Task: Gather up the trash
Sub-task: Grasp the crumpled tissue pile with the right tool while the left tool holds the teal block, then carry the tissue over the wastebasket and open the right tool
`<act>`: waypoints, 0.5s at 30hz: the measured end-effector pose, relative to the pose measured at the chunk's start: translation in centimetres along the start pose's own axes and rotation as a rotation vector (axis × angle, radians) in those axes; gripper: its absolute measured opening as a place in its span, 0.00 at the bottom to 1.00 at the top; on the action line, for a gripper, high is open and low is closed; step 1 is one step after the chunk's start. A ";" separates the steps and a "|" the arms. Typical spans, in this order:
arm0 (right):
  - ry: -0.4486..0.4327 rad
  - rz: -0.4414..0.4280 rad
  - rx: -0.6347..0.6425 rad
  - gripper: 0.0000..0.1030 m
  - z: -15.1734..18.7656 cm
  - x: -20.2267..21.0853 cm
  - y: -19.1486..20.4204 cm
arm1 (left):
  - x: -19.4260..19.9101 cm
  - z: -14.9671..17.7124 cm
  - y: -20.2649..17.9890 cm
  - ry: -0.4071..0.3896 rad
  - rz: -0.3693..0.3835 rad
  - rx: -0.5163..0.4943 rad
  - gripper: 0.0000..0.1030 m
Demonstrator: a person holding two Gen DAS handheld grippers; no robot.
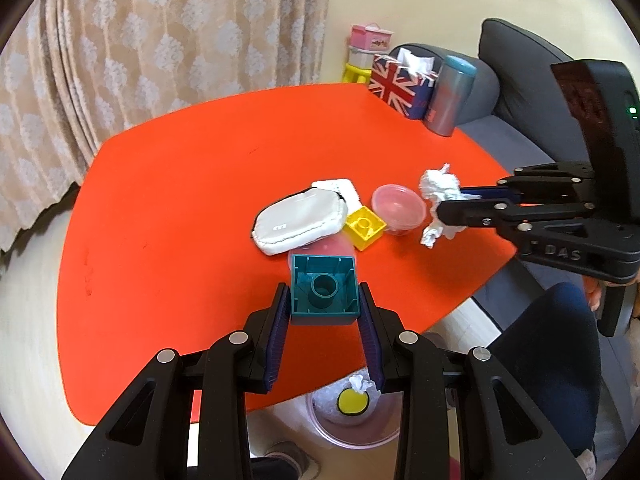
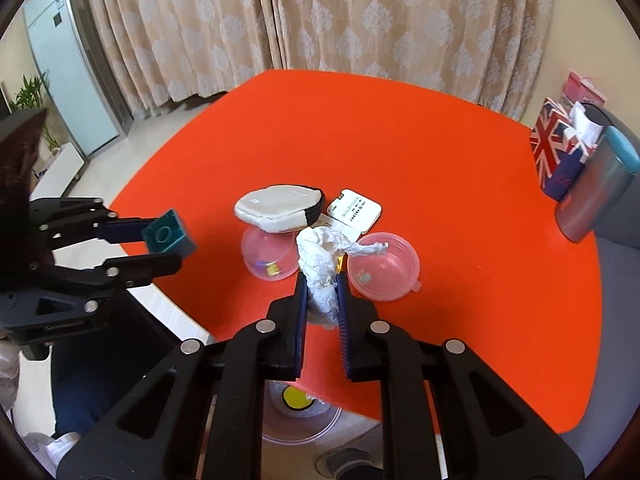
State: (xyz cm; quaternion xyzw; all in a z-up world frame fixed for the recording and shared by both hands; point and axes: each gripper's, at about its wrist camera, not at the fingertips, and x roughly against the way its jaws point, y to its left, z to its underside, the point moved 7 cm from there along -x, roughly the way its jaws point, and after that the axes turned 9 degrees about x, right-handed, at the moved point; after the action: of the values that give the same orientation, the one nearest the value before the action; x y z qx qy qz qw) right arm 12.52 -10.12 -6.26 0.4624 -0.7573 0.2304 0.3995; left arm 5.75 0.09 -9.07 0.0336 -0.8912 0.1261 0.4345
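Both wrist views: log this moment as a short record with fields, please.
left gripper: shut on teal block, held above the table
right gripper: shut on crumpled tissue, lifted off the table
table: orange; holds white pouch, yellow block, white card, pink bowl
bin: on floor under the near table edge, tissue scrap inside

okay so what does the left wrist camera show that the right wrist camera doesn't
Only the left wrist view shows the yellow block beside the white pouch.
Only the right wrist view shows a glass door and a potted plant at far left.
Both show the left gripper clamping the teal block, the right gripper pinching crumpled tissue, and the orange table.
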 end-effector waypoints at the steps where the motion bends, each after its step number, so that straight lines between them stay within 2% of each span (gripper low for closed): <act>1: -0.005 0.000 -0.002 0.13 0.1 0.5 0.2 | 0.2 0.1 -0.1 -0.002 0.002 -0.004 0.32; 6: -0.021 -0.019 0.003 0.13 1.3 2.7 1.1 | 0.9 0.7 -0.7 -0.003 0.033 -0.016 0.32; 15: 0.010 -0.070 0.026 0.13 5.2 3.4 4.3 | 1.6 2.8 -2.4 0.010 0.062 -0.055 0.32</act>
State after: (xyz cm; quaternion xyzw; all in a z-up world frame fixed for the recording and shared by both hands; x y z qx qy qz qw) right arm 5.75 -13.64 -6.37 0.4928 -0.7355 0.2282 0.4051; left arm 2.98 -2.81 -8.98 -0.0066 -0.8928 0.1154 0.4354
